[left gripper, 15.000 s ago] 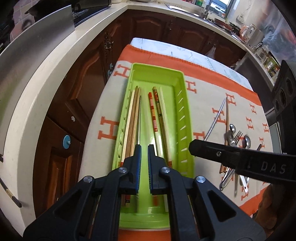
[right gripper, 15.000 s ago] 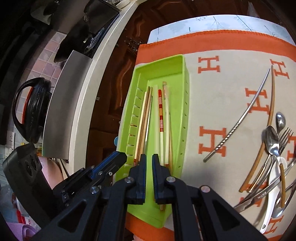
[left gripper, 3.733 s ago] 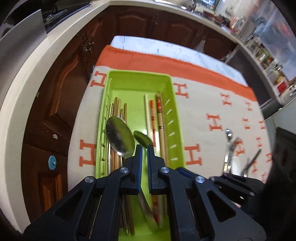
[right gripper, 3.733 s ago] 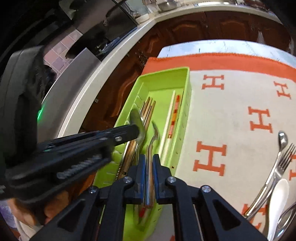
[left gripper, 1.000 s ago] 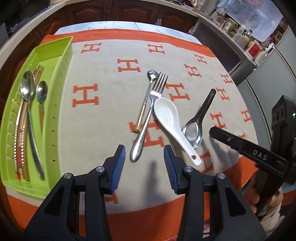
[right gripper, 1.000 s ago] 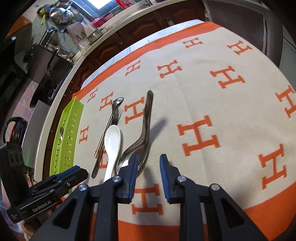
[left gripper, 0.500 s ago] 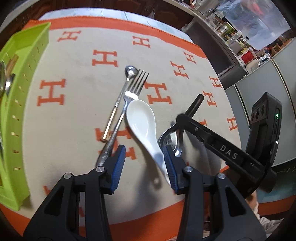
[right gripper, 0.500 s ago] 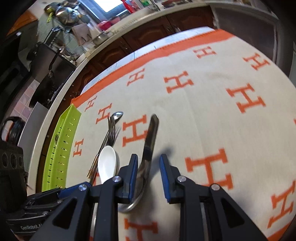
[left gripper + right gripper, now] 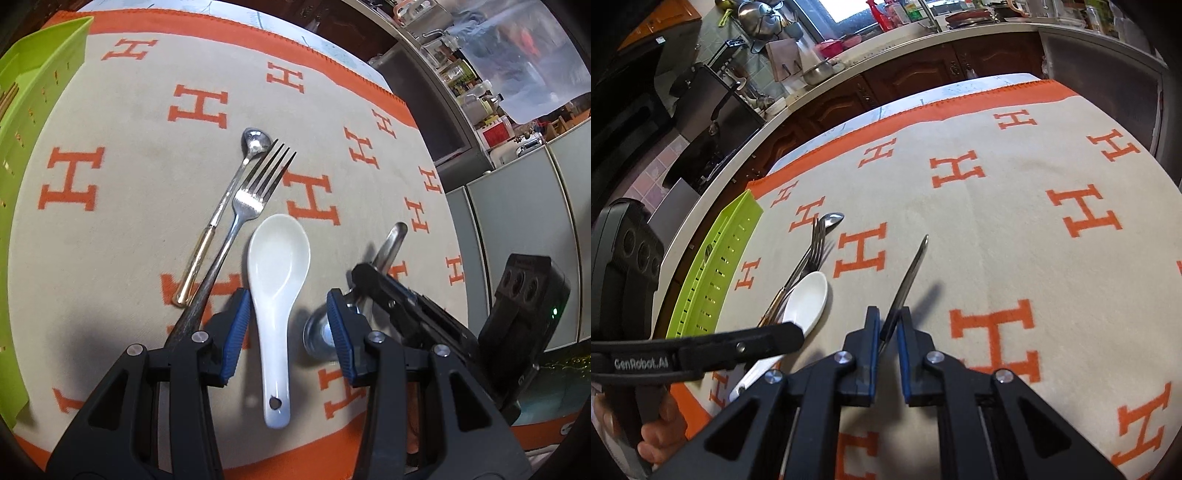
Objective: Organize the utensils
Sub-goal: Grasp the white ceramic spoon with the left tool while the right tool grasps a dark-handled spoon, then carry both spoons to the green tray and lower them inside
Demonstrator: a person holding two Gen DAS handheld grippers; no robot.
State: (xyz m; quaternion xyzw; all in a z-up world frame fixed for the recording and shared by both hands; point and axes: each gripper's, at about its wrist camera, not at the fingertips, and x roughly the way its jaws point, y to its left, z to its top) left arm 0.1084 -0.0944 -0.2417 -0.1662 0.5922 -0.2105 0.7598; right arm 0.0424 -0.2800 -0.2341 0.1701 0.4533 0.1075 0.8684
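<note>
The left tool (image 9: pixel 288 321) hangs low with its fingers spread wide. The right tool (image 9: pixel 886 343), just beside it, has fingers nearly together, pinching a thin handle.

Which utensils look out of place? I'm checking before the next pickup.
The fork lies partly across the small spoon on the cloth, outside the green tray; the white spoon lies loose beside them.

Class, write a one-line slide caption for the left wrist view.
Open left gripper straddles a white soup spoon on the orange-patterned cloth, beside a fork and the right gripper.
</note>
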